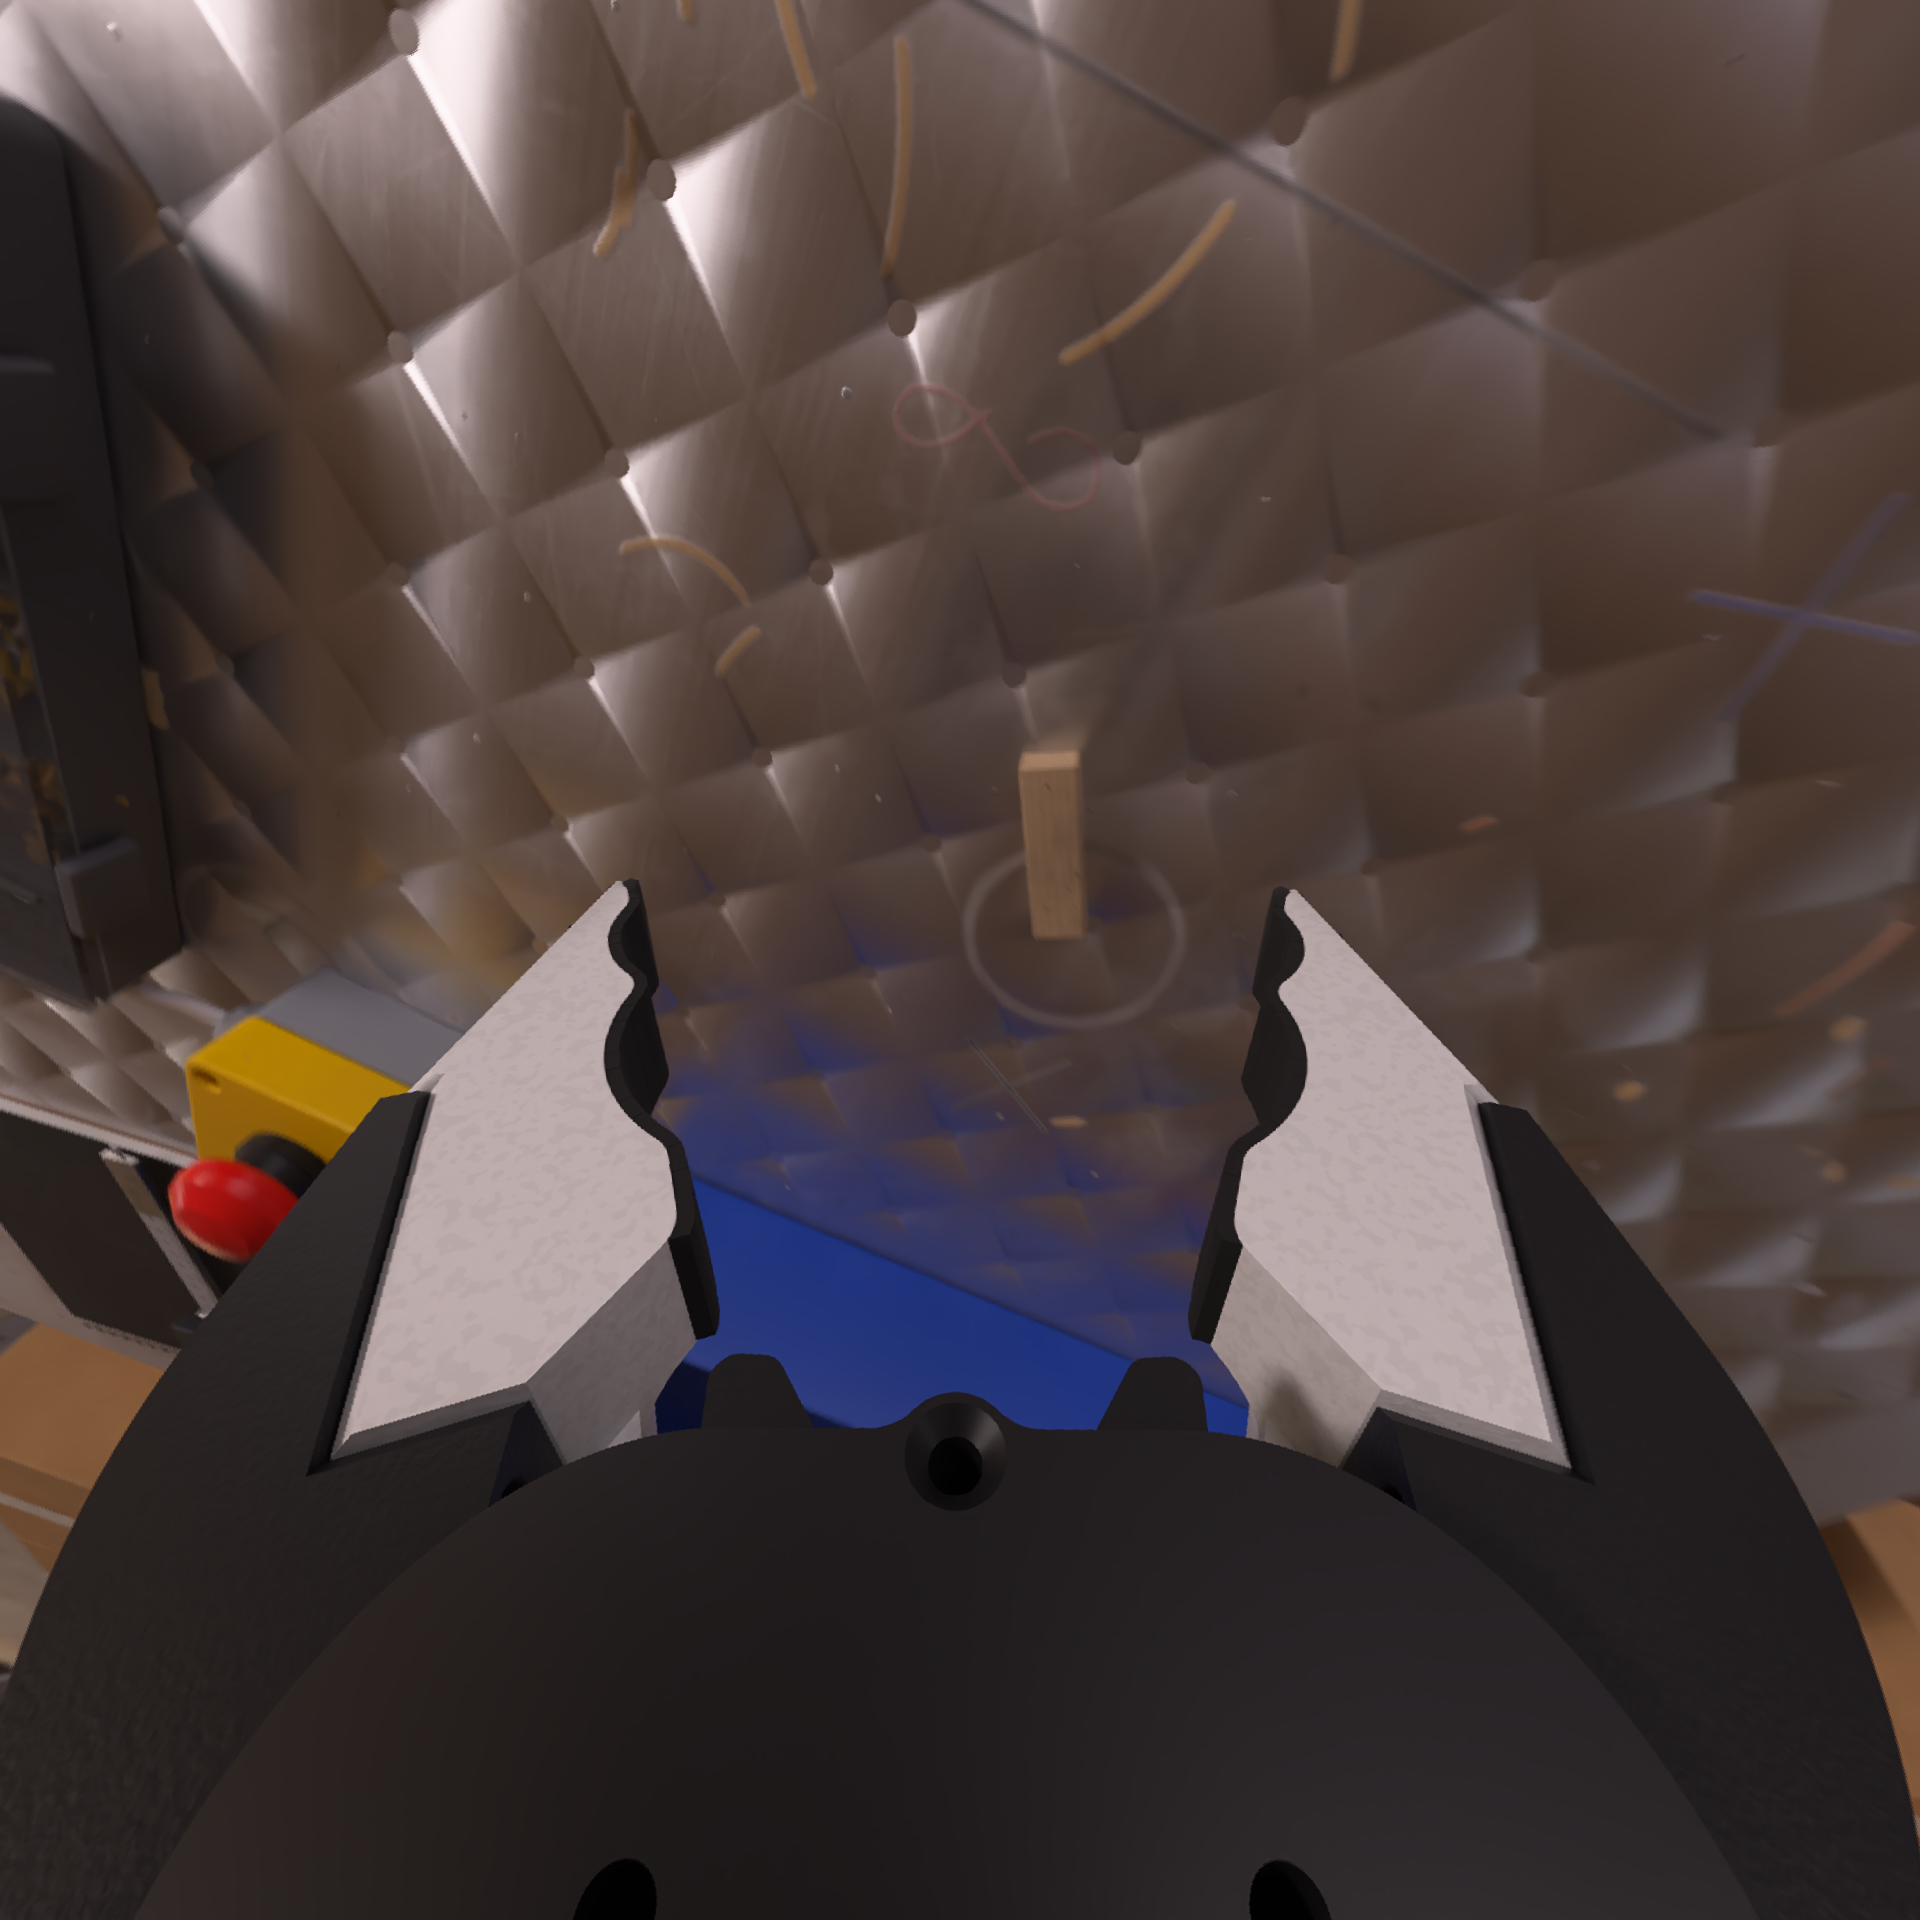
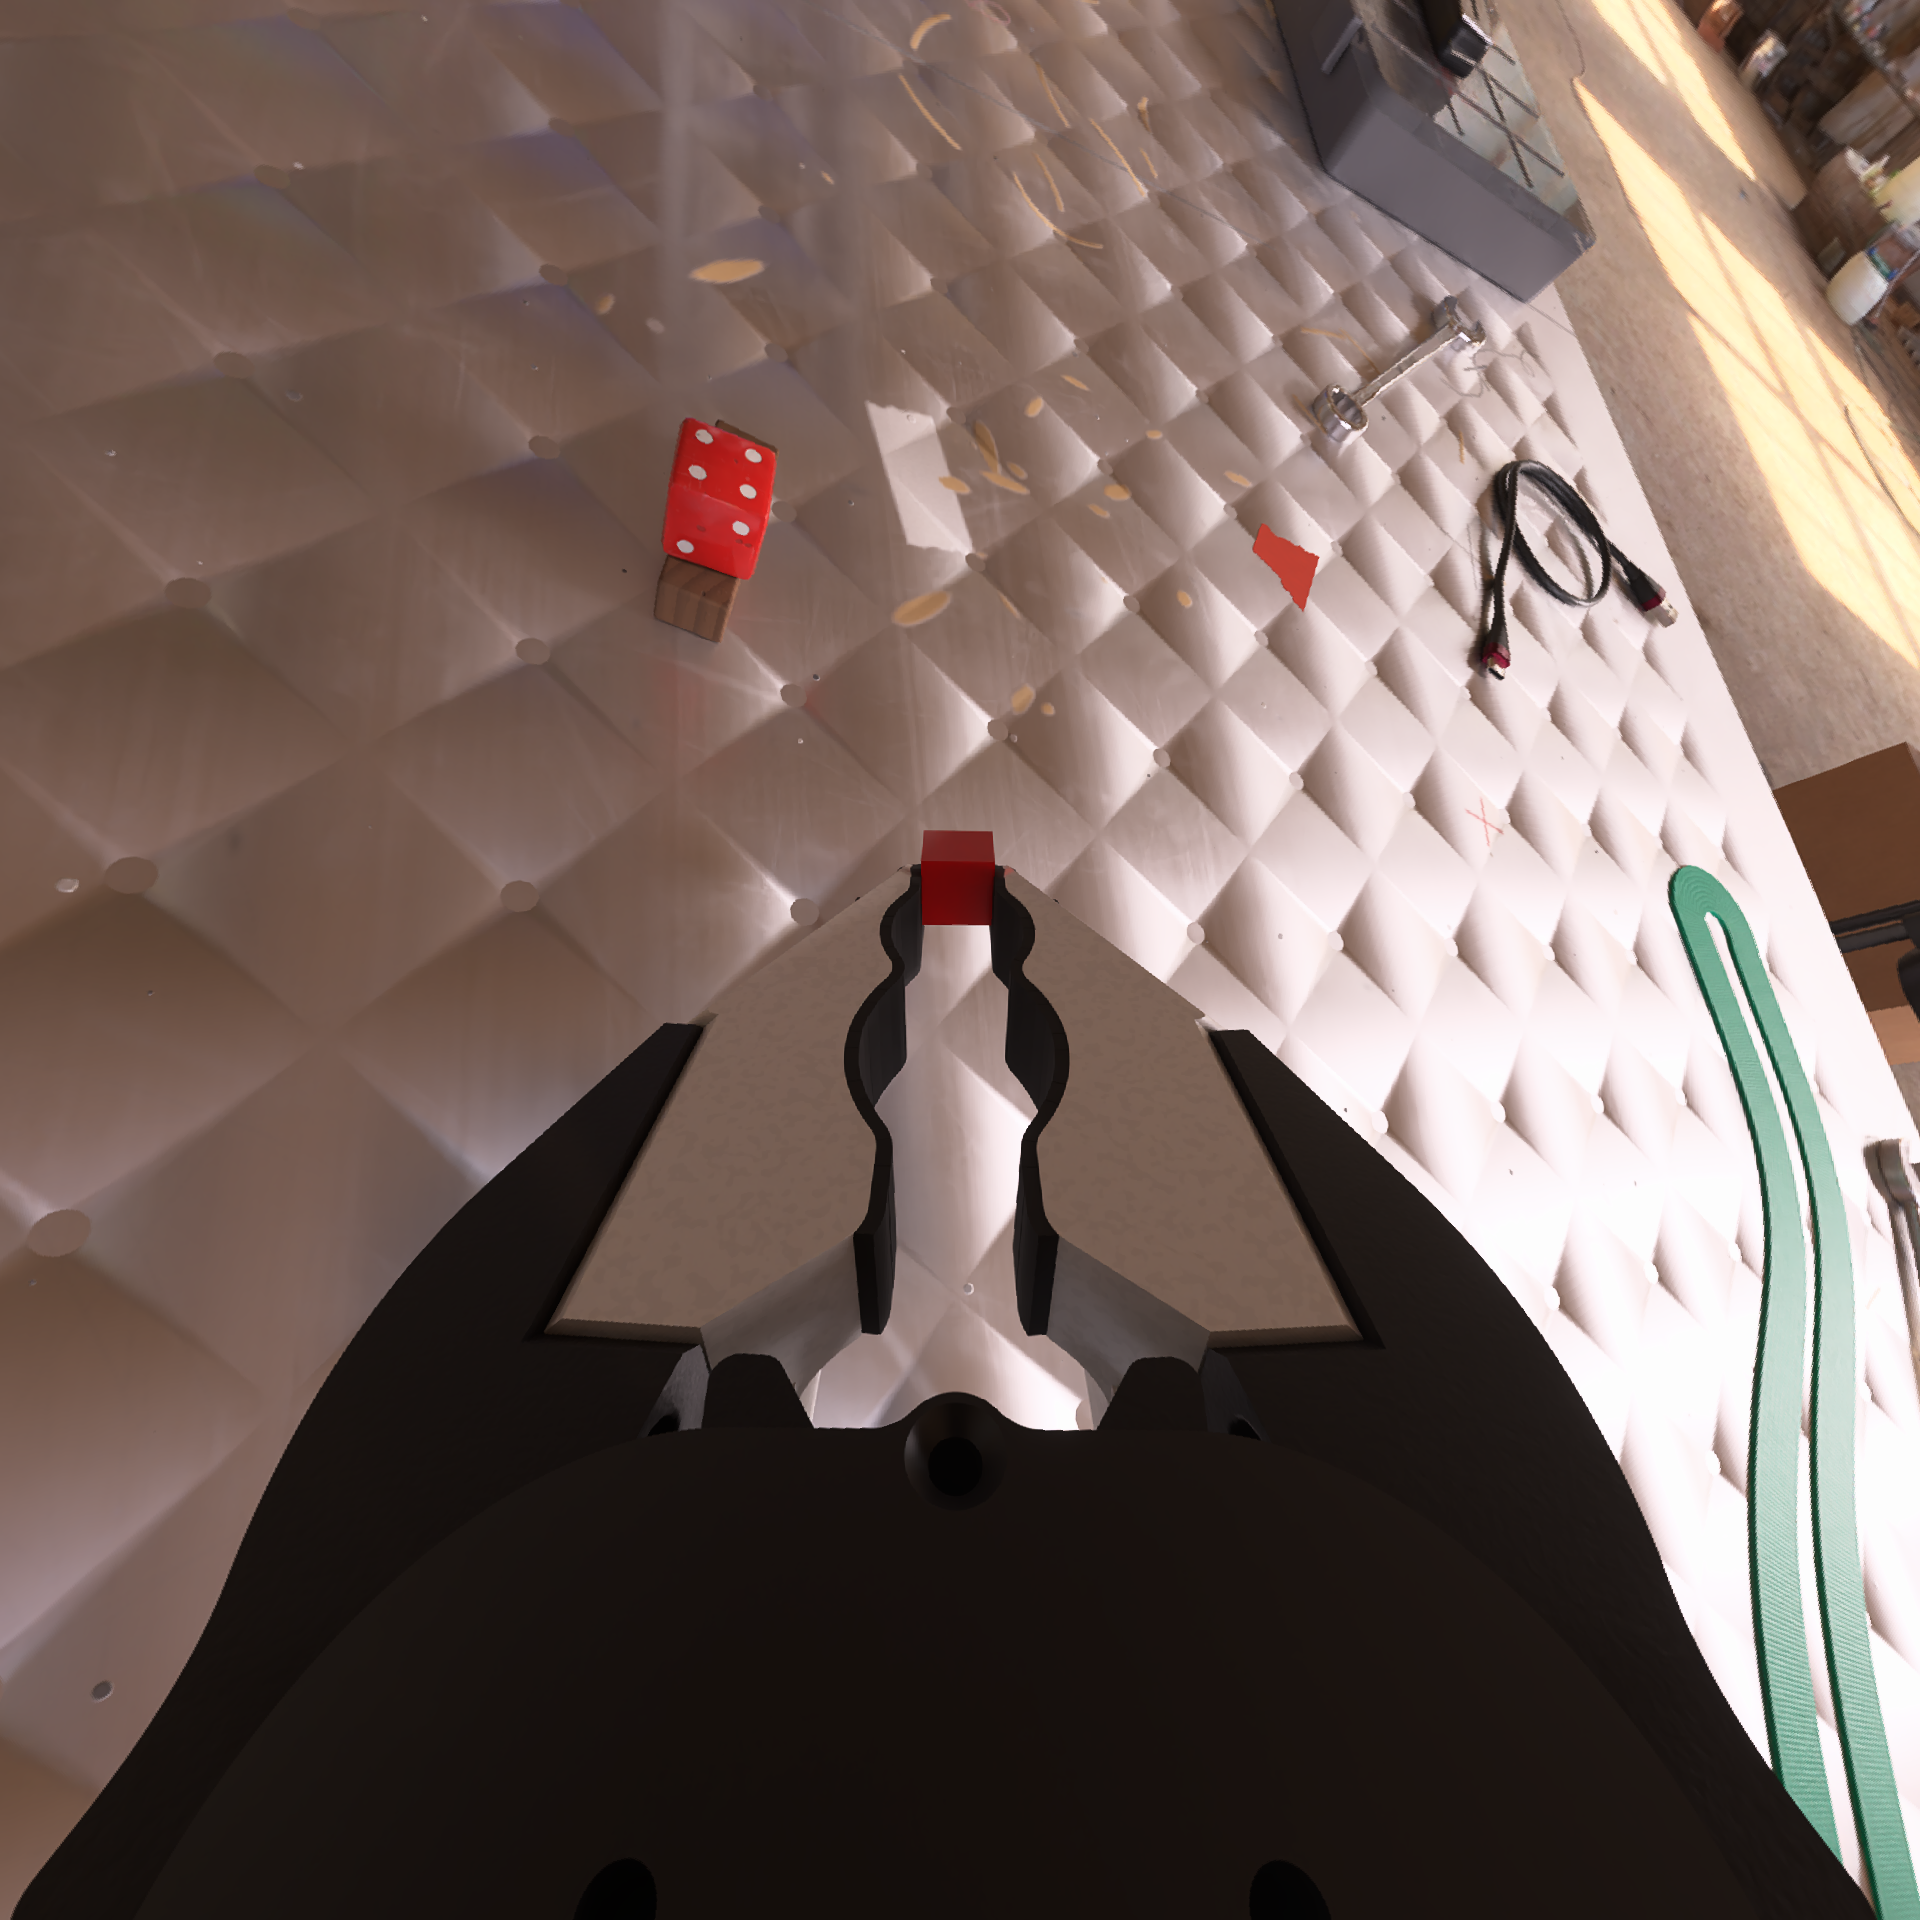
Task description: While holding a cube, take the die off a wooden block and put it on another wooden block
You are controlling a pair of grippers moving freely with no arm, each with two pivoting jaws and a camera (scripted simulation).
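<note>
In the right wrist view, my right gripper (image 2: 957, 883) is shut on a small red cube (image 2: 957, 876) held at its fingertips above the metal table. A red die with white dots (image 2: 719, 499) sits on a dark wooden block (image 2: 696, 605), ahead and to the left of that gripper. In the left wrist view, my left gripper (image 1: 954, 896) is open and empty. A light wooden block (image 1: 1052, 844) stands on the table ahead of it, slightly right of centre, over a drawn ring.
A yellow box with a red button (image 1: 234, 1195) and a dark case (image 1: 73, 623) lie left of the left gripper; a blue thing (image 1: 935, 1309) is below it. A black cable (image 2: 1548, 561), wrench (image 2: 1392, 374), grey box (image 2: 1434, 145), red scrap (image 2: 1286, 561) and green strap (image 2: 1787, 1247) lie right.
</note>
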